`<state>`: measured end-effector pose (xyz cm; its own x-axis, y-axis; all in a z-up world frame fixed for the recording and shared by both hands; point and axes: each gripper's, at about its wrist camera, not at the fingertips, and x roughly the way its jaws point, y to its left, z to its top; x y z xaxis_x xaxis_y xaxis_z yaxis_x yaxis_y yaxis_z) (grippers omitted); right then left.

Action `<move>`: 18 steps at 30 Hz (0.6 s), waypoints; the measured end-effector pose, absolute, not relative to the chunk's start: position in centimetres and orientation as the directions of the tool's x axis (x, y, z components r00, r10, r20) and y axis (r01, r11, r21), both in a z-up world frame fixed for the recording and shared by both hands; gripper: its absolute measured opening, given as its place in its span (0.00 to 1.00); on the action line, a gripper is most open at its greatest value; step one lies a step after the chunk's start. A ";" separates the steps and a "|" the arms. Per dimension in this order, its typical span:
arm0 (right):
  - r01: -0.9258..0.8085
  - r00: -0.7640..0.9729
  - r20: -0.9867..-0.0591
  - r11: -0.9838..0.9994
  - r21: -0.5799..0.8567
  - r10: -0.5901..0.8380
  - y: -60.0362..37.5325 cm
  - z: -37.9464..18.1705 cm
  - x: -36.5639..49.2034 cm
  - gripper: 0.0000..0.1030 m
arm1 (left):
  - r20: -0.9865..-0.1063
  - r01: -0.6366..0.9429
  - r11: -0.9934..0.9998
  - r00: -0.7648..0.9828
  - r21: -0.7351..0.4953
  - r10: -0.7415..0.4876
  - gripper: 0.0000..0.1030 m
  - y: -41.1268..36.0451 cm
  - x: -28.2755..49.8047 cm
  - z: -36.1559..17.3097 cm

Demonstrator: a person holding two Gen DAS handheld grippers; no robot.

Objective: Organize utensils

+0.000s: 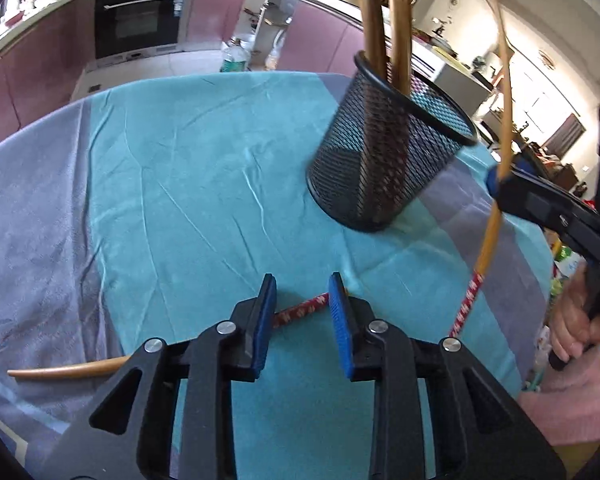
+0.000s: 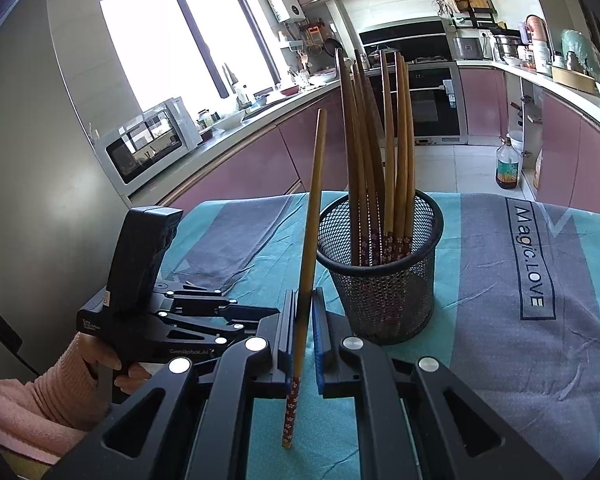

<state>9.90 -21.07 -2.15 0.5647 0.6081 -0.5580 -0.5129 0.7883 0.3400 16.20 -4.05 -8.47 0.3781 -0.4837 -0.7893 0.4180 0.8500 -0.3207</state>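
1. The right gripper (image 2: 305, 320) is clamping one chopstick (image 2: 310, 240) between its blue pads, patterned end down, bare tip pointing up – just beside the mesh holder (image 2: 384, 296), not yet over it.
2. The left gripper (image 1: 302, 312) is sitting with its jaws spread, nothing gripped; a second chopstick (image 1: 300, 312) is lying on the teal cloth (image 1: 180, 180) across the gap between its fingers.
3. Step in hand, as judged: carrying the held stick to the holder. The next move calls for lifting its lower end clear of the rim, then lowering it in among the sticks already standing there (crowded).
4. Only the left view is showing the stick on the cloth – the right view alone is showing the holder's contents.
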 end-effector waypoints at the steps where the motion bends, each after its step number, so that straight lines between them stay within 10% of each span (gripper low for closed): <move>1: -0.514 0.563 -0.558 0.787 0.341 0.610 -21.1 -2.2 9.9 0.07 | -0.792 0.424 0.846 0.368 -0.325 -0.488 0.25 -3.9 15.8 -8.6; 18: -0.526 0.545 -0.563 0.776 0.348 0.622 -20.8 -2.6 10.0 0.07 | -0.720 0.257 0.867 0.483 -0.426 -0.498 0.27 5.4 5.0 -8.1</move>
